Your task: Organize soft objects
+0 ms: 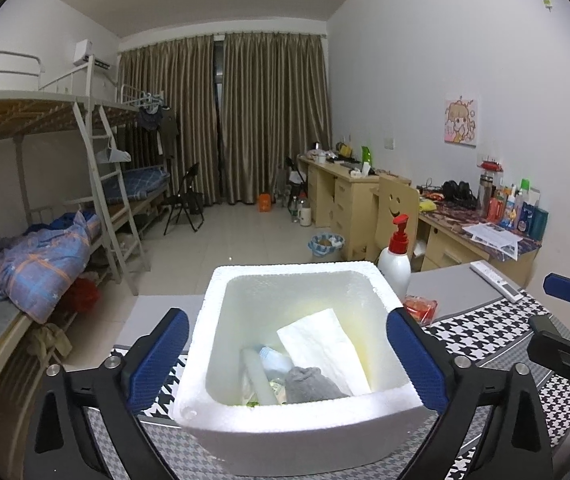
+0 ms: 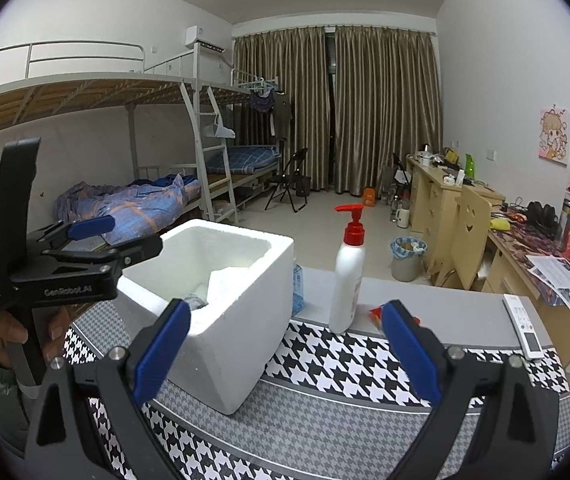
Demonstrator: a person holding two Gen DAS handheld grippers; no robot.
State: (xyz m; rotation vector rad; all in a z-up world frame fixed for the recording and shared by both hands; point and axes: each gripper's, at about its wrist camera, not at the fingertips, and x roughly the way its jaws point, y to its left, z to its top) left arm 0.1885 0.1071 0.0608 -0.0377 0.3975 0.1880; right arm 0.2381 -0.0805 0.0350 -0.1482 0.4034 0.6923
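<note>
Room: a dorm room with bunk beds [image 2: 133,92] on the left, brown curtains [image 2: 341,108] at the far end, and desks [image 1: 369,196] along the right wall.
Table: a grey table [image 2: 437,308] in the foreground, partly covered by a black-and-white houndstooth cloth [image 2: 349,364].
Box: a white foam box [image 1: 297,364] stands on the cloth, open at the top, left of the bottle.
Box contents: a grey soft cloth [image 1: 309,384] lies at the bottom near the front wall, beside a white sheet of paper [image 1: 325,352] and a pale tube [image 1: 259,376]; other small items under them are too hidden to tell.
Bottle: a white pump bottle [image 2: 348,276] with a red pump stands upright at the far edge of the cloth, just right of the box.
Remote: a white remote [image 2: 523,330] lies near the right edge of the table.
Red packet: a small red packet [image 1: 421,306] lies at the foot of the bottle.
Left gripper [image 1: 285,356]: spread wide above the box, a blue pad over each side wall, nothing held.
Right gripper [image 2: 285,356]: spread wide over the cloth in front of the bottle, nothing between its fingers.
Hand [image 2: 9,340]: holds the left gripper's handle.
</note>
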